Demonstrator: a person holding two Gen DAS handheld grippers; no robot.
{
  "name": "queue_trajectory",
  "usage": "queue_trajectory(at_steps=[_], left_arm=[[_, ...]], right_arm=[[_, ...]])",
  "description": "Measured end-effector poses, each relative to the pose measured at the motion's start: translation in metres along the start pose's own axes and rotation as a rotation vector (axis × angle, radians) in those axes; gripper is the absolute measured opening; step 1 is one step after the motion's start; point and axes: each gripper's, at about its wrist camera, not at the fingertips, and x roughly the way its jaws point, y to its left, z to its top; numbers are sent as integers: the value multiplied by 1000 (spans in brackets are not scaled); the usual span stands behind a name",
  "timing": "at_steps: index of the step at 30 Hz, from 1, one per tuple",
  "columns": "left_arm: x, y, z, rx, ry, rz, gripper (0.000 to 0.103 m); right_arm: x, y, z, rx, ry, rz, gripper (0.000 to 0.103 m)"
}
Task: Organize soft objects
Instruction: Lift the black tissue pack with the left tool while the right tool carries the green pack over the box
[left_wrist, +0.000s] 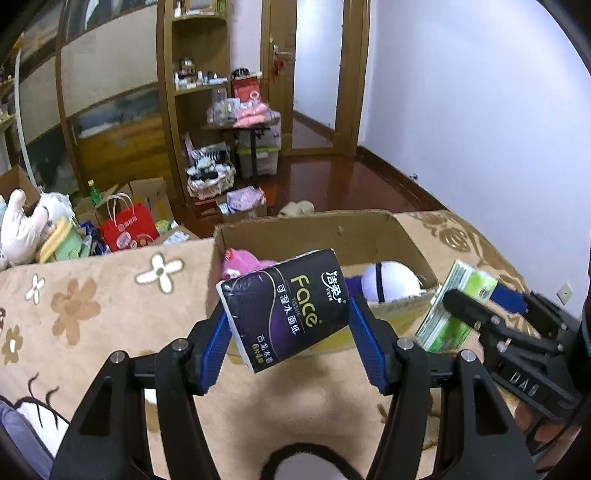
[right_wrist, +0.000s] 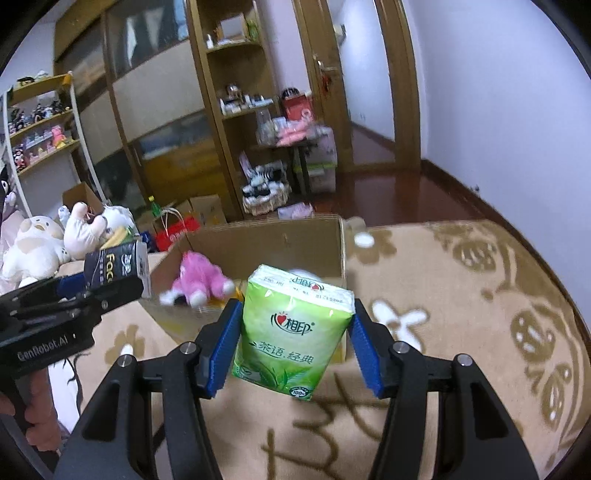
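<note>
Left gripper clamped on a black tissue pack, blue pads pressed to both short sides; pack is tilted and held in the air in front of the cardboard box. Print on pack reads "Face", "TISSUE", plus Chinese characters 可湿水面纸 and the brand mark 洁柔. Right gripper clamped on a green tissue pack, upright, also airborne at the near edge of the box; label reads 心相印, 茶语·经典, with a round "100%" seal at the lower corner and a small date line on top, too small to read. Left gripper body, seen from the right wrist view, carries the lettering "GenRobot.AI". Box stands open on a beige blanket with brown and white flower pattern; the blanket covers a bed or similar soft surface, cannot tell which. Inside the box: pink plush toy lying on the bottom, and a white round plush with a dark stripe. Room: dark red wood floor, white walls, wooden corner shelf with small bottles, wooden door frame, red paper bag, white plush toys heaped at the left.
</note>
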Motion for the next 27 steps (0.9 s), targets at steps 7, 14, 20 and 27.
queue_trajectory(at_steps=[7, 14, 20, 27], left_arm=[[-6, 4, 7, 24, -63, 16, 61], [-1, 7, 13, 42, -87, 19, 61], [14, 7, 20, 73, -100, 34, 61], [40, 12, 21, 45, -84, 26, 62]], right_arm=[[7, 10, 28, -42, -52, 23, 61], [22, 22, 40, -85, -70, 33, 61], [42, 26, 52, -125, -68, 52, 61], [65, 16, 59, -128, -56, 56, 61]])
